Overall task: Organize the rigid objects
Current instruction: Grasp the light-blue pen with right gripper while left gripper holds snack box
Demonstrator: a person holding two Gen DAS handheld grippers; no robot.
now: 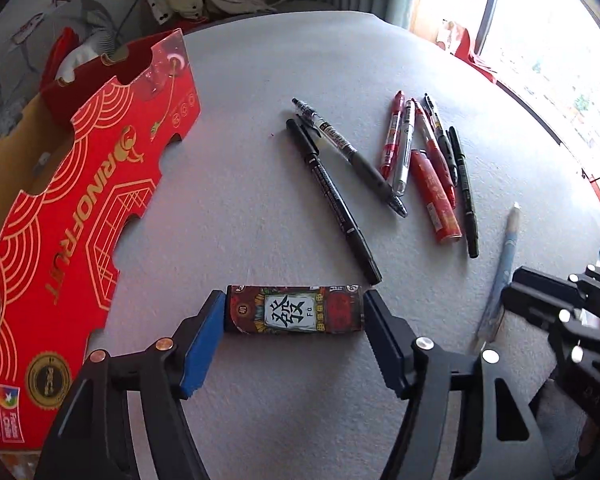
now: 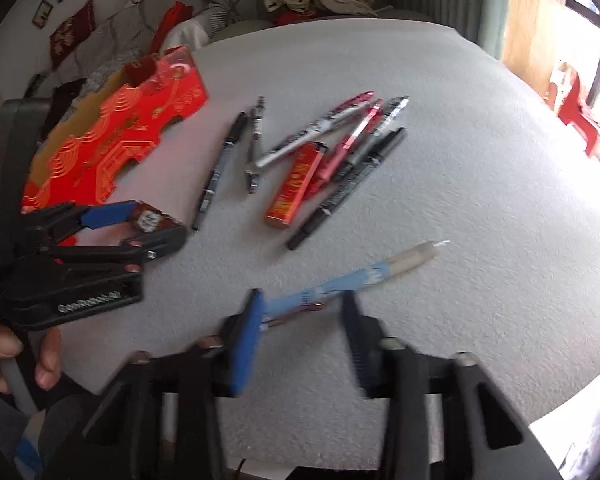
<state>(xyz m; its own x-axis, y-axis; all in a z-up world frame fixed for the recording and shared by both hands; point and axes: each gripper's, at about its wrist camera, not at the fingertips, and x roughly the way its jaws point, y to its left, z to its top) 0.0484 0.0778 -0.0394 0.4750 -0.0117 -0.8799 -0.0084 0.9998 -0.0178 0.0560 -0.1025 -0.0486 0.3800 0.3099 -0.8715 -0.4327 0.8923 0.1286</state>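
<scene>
- Two grippers over a grey table (image 1: 284, 80), both low and near its front edge.
- Left gripper (image 1: 294, 312): fingers spread around a small patterned box (image 1: 295, 309), one pad at each short end; left pad touching or nearly so, right pad just beside. Cannot tell whether actually squeezed.
- Right gripper (image 2: 304, 312): blurred; fingers apart on either side of a light-blue pen (image 2: 352, 276) lying on the table, tip pointing away. Grip cannot be told.
- Loose cluster of red, silver and black pens (image 1: 428, 152) farther back on the table, with a red lighter (image 1: 436, 196) among them.
- Long black marker (image 1: 332, 196) just beyond the patterned box, apart from the cluster.
- Red cardboard box (image 1: 80, 208) at the left edge, flap open.
</scene>
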